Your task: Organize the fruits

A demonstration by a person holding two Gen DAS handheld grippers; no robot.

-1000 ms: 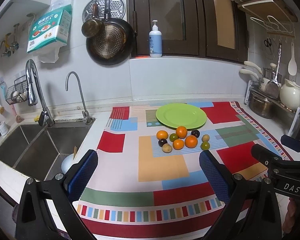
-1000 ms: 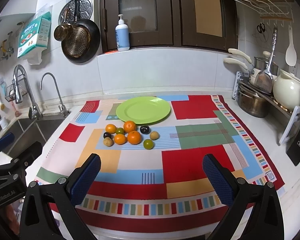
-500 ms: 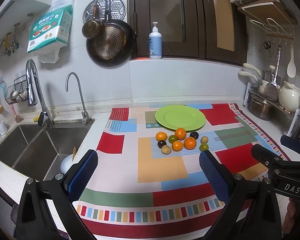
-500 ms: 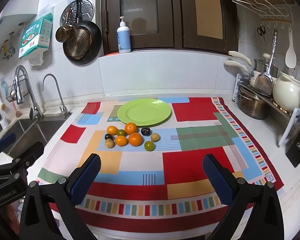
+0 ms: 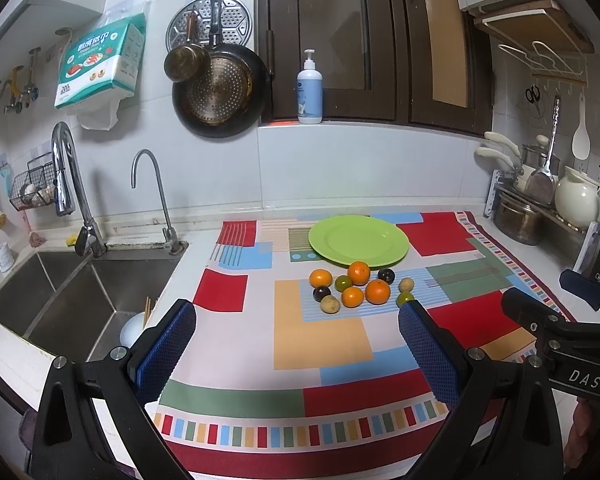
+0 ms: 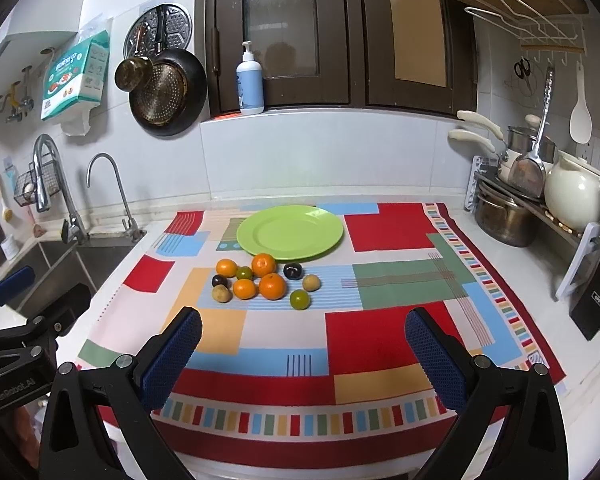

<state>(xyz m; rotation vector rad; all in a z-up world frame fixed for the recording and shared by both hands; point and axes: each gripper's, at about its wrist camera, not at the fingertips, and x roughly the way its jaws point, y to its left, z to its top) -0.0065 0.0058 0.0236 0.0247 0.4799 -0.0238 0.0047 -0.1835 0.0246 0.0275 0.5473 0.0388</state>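
White tiled wall; dark wooden cabinets above; steel sink at left

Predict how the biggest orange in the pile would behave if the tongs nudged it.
The biggest orange is round, so it would probably roll. It sits against other fruit, so a nudge would likely shift its neighbours, such as the green fruit. The flat cloth offers little to stop it.

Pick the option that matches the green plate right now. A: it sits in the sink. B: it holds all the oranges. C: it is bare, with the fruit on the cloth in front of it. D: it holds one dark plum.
C: the green plate has nothing on it, and the fruit lies clustered on the patterned cloth just in front of it.
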